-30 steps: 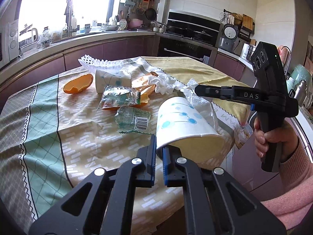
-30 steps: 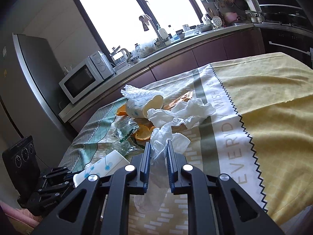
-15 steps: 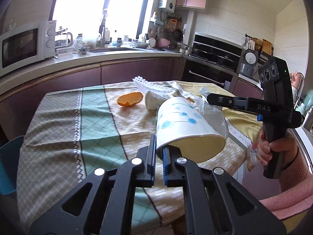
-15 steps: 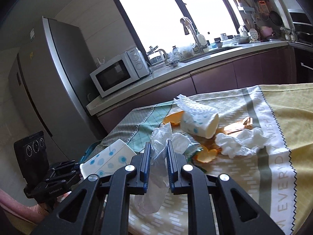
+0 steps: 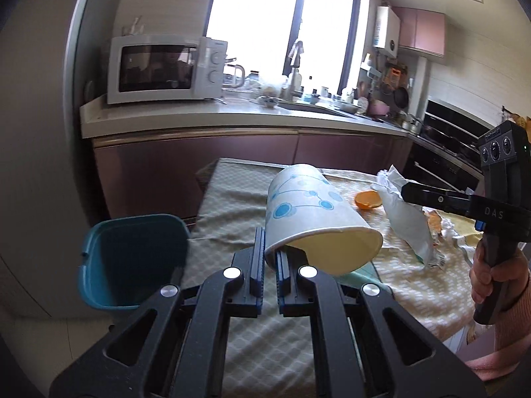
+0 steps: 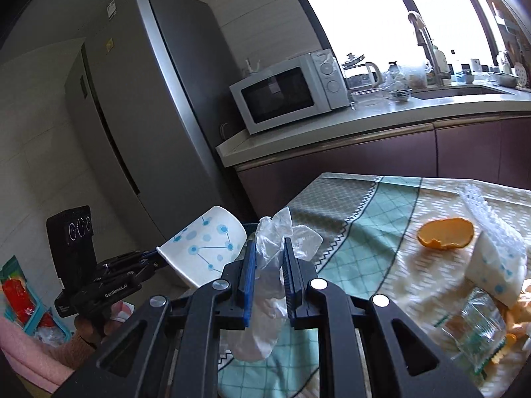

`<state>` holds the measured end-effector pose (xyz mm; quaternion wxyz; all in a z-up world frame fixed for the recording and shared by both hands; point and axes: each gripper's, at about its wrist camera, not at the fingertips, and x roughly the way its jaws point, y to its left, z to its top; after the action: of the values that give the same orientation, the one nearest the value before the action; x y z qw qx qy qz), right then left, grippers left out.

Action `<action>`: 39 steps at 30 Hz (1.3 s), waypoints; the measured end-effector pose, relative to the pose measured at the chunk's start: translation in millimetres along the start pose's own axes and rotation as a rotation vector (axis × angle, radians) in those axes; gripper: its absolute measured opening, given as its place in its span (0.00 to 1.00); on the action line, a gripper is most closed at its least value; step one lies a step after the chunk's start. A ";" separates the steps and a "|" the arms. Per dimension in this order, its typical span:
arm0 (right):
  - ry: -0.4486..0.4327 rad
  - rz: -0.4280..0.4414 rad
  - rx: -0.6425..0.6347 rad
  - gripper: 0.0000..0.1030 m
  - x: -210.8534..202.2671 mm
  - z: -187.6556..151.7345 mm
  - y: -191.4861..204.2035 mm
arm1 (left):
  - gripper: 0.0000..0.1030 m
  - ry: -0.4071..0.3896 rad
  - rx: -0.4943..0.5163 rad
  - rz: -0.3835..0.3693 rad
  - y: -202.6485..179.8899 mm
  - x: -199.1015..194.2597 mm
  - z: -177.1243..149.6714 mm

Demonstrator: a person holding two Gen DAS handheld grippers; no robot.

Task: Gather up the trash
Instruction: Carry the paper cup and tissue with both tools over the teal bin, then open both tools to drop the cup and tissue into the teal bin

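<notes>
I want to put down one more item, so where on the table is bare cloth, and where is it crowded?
Bare cloth lies at the table's grey and green end nearest the fridge, up to the orange peel. It is crowded beyond the peel: a fallen paper cup, plastic wrappers and more peel lie close together.

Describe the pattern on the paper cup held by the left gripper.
White paper cup with blue linked dots; clearest in left wrist view.

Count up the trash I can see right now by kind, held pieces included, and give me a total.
White paper cups with blue dots: 2
Crumpled white tissue: 1
Orange peel pieces: 2
Clear plastic wrapper: 1
Total: 6
</notes>
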<state>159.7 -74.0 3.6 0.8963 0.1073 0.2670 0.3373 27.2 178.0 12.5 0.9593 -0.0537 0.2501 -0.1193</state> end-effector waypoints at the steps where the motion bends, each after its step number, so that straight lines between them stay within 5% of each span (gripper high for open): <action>1: 0.008 0.019 -0.010 0.14 10.2 3.9 5.5 | 0.06 -0.005 -0.008 0.026 9.7 -2.1 1.4; 15: 0.108 0.157 -0.068 0.14 127.5 37.9 60.0 | 0.06 0.019 -0.080 0.267 117.1 6.9 6.0; 39: 0.308 0.077 -0.086 0.16 275.1 23.3 71.5 | 0.06 0.195 -0.131 0.401 182.7 100.5 -24.2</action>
<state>306.6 161.4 -62.1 0.8350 0.0258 0.3823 0.3949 137.2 327.7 -85.3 0.9296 -0.0535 0.3544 0.0856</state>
